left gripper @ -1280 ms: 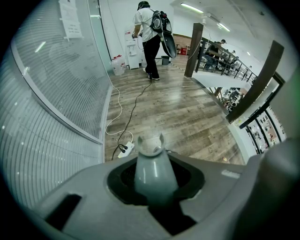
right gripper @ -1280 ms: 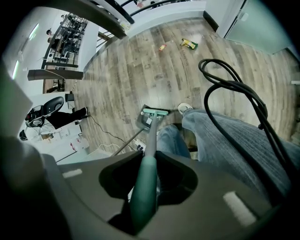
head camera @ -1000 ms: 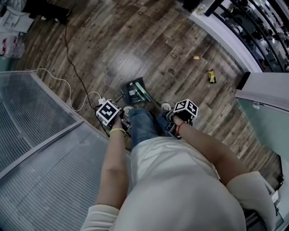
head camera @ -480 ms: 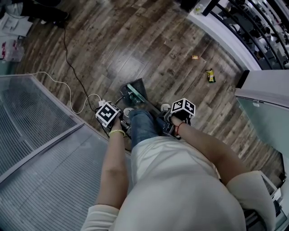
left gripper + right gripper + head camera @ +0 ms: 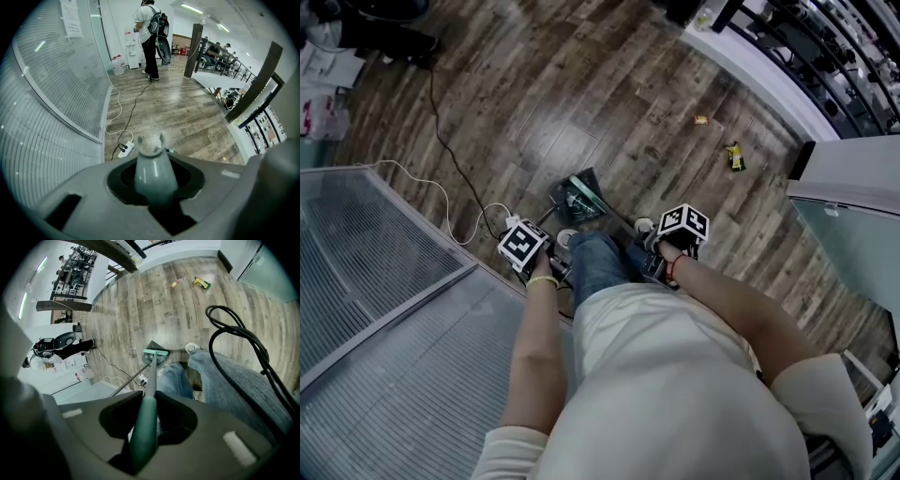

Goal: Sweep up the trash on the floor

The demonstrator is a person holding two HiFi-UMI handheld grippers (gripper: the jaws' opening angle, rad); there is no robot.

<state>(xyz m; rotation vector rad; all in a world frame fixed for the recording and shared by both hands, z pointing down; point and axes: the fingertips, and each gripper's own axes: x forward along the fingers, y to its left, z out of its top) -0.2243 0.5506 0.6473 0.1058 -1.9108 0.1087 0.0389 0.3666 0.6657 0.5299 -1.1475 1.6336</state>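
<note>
Two bits of trash lie on the wood floor: a yellow-green wrapper (image 5: pixel 734 157) (image 5: pixel 202 282) and a small orange scrap (image 5: pixel 701 120) (image 5: pixel 174 284). My left gripper (image 5: pixel 523 244) (image 5: pixel 153 180) is shut on the grey dustpan handle (image 5: pixel 151 164), whose clip end points away from me. My right gripper (image 5: pixel 684 225) (image 5: pixel 144 427) is shut on the green broom handle (image 5: pixel 149 385). The broom head (image 5: pixel 155 352) and the dark dustpan (image 5: pixel 577 198) rest on the floor just ahead of the person's feet, well short of the trash.
A glass partition (image 5: pixel 375 309) runs along my left. A white power strip (image 5: pixel 508 217) (image 5: pixel 125 148) with its cables lies beside it. A white ledge with railing (image 5: pixel 769 70) and a glass panel (image 5: pixel 853 234) bound the right. A person with a backpack (image 5: pixel 151 33) stands far off.
The view has shifted a little and the dustpan and broom head have edged slightly on the floor. Both grippers keep their hold on the handles.
</note>
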